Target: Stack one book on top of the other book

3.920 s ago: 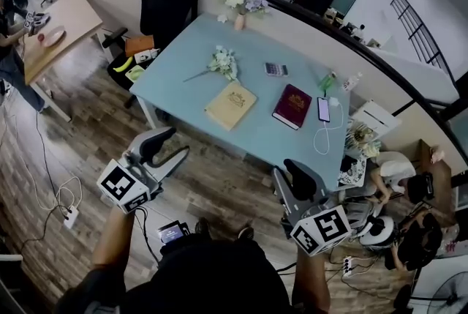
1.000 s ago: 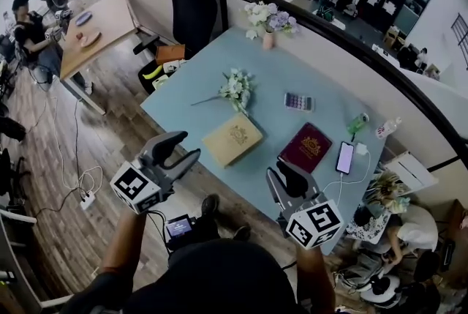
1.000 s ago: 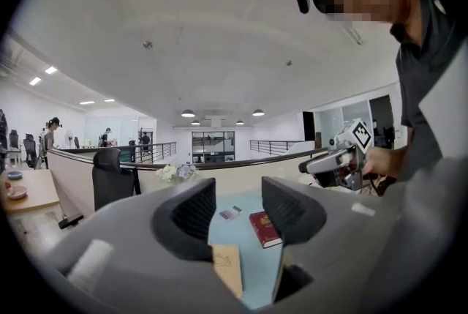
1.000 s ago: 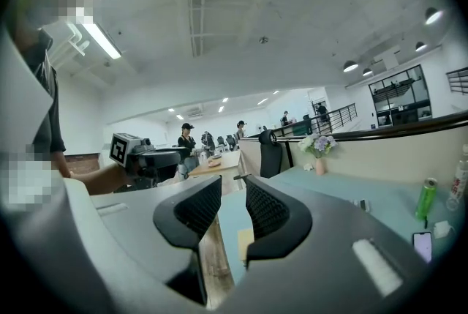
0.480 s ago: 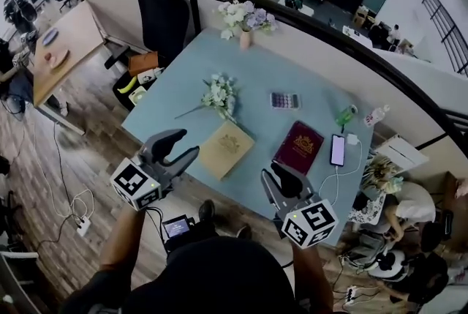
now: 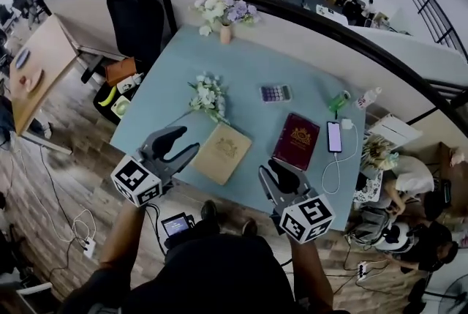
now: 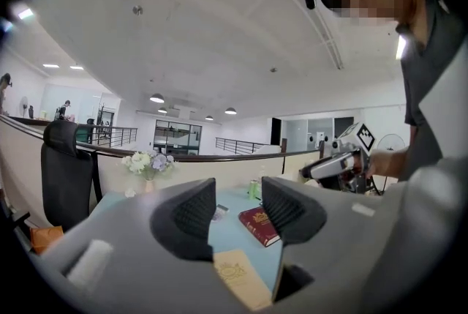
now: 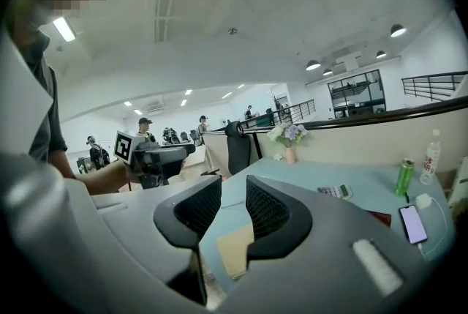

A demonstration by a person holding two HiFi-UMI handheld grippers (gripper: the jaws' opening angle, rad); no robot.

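Closer than in the earliest head view, both grippers now reach the near edge of the table instead of hanging over open floor, and over the last half second the books have barely shifted in the picture. Seen from the head, the left gripper points at the tan book, flat by the front edge, and the right gripper at the red book, flat, well apart from the tan one and just beside a phone. From the left gripper view, its jaws stand spread with nothing between them, the tan book low under the gap and the red one beyond. From the right gripper view, those jaws are also parted and empty (the gap looks narrower), with the tan book showing below them. Neither book is lifted yet. The likely trouble is that a flat book gives the jaws no edge: a shallow approach may push the tan book off the front edge, or slide the red one into the phone.
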